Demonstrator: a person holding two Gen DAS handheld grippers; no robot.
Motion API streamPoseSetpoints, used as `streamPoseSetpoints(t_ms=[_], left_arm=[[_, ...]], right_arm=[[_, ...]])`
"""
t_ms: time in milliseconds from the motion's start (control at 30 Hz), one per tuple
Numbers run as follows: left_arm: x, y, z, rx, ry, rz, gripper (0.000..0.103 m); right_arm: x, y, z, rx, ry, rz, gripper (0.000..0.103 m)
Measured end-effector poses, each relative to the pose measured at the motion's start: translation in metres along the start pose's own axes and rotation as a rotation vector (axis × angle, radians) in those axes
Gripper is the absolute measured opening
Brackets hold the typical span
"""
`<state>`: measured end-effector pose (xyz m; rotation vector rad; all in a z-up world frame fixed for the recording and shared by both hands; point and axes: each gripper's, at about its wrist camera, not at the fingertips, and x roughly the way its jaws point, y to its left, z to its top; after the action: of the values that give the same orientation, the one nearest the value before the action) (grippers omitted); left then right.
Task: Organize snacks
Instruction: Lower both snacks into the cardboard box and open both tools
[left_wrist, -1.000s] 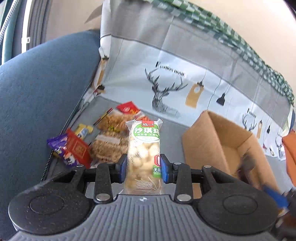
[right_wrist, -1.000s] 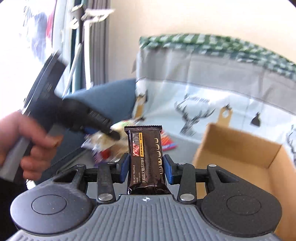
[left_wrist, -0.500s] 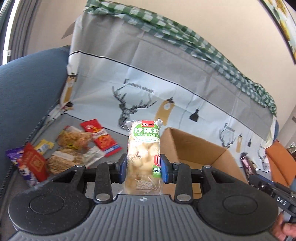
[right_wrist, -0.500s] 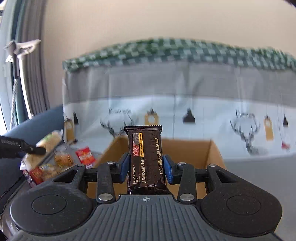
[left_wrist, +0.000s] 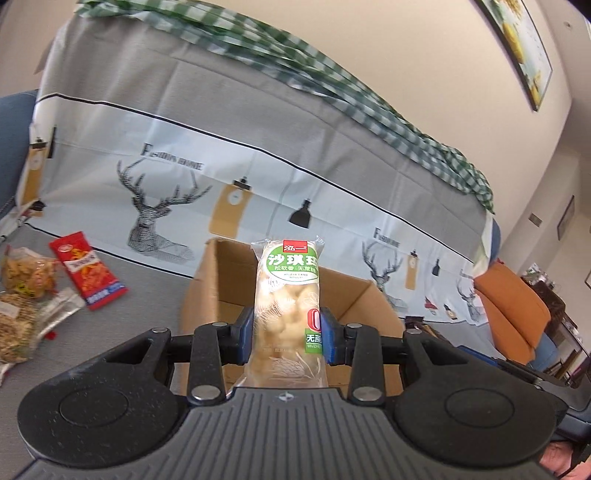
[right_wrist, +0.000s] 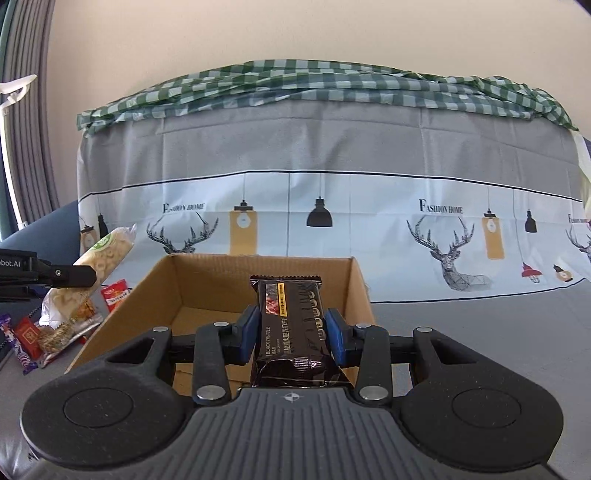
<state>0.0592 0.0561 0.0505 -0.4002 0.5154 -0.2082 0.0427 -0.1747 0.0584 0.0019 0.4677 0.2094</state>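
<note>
Our right gripper (right_wrist: 291, 332), clenched on an upright dark bar (right_wrist: 290, 328), faces the box (right_wrist: 360, 291) squarely; our left gripper (left_wrist: 286, 332), clamping an upright pastry (left_wrist: 286, 306), approaches beside.

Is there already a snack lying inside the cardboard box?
No, in the right wrist view the cardboard box shows only its bare brown floor, while the dark snack bar sits clamped in the right tongs.

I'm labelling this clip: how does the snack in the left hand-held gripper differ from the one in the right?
The clear, green-labelled pack of pale puffed pieces is see-through; the dark brown foil bar is opaque. The clear pack is taller and narrower, the brown bar shorter and wider. Both stand upright, clamped between blue pads, before the open cardboard box.
</note>
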Motion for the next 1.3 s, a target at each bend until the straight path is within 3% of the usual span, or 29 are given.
streamPoseSetpoints(t_ms=[400,1300], left_arm=[[0.014,-0.030,-0.017,0.082,0.043,-0.092,0.039],[0.018,-0.033,-0.020,0.102,0.058,-0.103,0.039]], right_arm=[[0.005,-0.001,-0.002,-0.021,0.025,-0.025,0.041],[0.005,0.003,-0.003,-0.043,0.024,-0.030,0.041]])
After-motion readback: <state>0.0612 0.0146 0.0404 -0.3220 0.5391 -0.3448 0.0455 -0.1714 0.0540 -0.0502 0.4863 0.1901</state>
